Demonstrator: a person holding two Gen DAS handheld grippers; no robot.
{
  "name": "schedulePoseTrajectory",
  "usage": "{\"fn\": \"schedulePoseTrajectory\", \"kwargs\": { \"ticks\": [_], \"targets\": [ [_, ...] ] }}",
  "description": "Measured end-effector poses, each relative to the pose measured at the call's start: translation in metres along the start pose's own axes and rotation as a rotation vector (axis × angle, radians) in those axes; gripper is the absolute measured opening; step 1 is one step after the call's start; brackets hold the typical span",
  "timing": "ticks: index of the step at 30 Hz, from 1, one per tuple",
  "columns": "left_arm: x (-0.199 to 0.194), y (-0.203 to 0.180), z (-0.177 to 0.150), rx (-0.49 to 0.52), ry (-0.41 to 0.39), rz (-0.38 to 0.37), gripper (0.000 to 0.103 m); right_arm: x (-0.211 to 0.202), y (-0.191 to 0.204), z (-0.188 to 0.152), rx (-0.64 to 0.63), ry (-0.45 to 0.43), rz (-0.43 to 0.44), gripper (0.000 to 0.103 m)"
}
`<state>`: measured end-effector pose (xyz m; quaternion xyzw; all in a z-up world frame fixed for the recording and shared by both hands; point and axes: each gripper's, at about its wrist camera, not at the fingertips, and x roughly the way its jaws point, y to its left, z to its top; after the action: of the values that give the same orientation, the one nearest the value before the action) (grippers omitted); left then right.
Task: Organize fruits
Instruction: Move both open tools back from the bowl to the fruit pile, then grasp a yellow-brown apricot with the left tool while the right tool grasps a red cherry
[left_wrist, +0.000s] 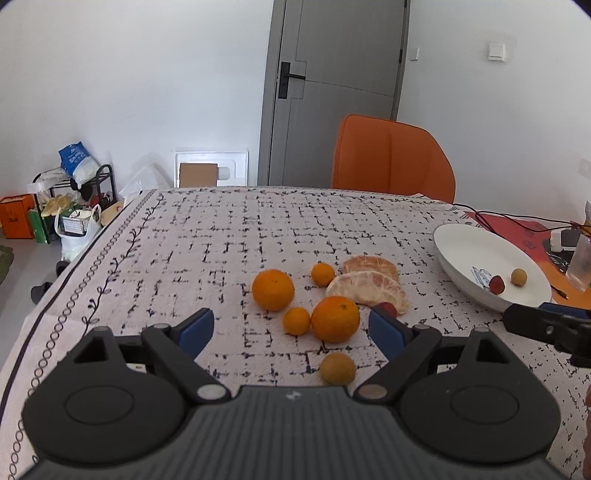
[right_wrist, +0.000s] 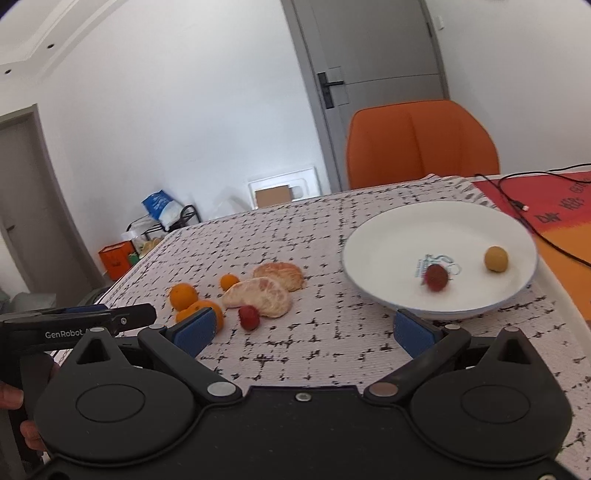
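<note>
On the patterned tablecloth lie two large oranges (left_wrist: 273, 290) (left_wrist: 335, 319), two small ones (left_wrist: 322, 274) (left_wrist: 296, 320), two peeled citrus halves (left_wrist: 367, 290), a red berry (right_wrist: 248, 316) and a tan round fruit (left_wrist: 337, 368). My left gripper (left_wrist: 291, 328) hovers open over this cluster, nothing touching its pads. A white plate (right_wrist: 388, 251) to the right holds a red berry (right_wrist: 436, 277) and a tan fruit (right_wrist: 496, 259). Just in front of the plate, my right gripper (right_wrist: 304, 332) is open and empty.
An orange chair (left_wrist: 391, 158) stands at the table's far edge before a grey door. Black cables (right_wrist: 517, 199) cross a red-orange mat right of the plate. A clear glass (left_wrist: 583, 262) is at the far right. Bags and a rack clutter the floor left.
</note>
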<state>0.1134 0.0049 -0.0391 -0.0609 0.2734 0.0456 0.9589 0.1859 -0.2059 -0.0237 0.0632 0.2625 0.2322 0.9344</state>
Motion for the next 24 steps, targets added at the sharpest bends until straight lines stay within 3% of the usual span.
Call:
{"fn": "schedulePoseTrajectory", "kwargs": {
  "ticks": [9,13,19,24],
  "targets": [
    [0.004,-0.001,-0.014,-0.032,0.006,-0.024,0.087,0.013,0.006,-0.007,-0.034,0.041,0.036,0.102],
    [0.006,-0.004,-0.021,-0.037,0.006,-0.035,0.085,0.019,0.008,-0.012,-0.051,0.071,0.055,0.096],
    [0.017,-0.006,-0.027,-0.064,0.046,-0.066,0.071,0.025,0.012,-0.012,-0.062,0.086,0.080,0.092],
    [0.026,-0.009,-0.028,-0.072,0.068,-0.083,0.051,0.030,0.012,-0.011,-0.065,0.089,0.093,0.090]
  ]
}}
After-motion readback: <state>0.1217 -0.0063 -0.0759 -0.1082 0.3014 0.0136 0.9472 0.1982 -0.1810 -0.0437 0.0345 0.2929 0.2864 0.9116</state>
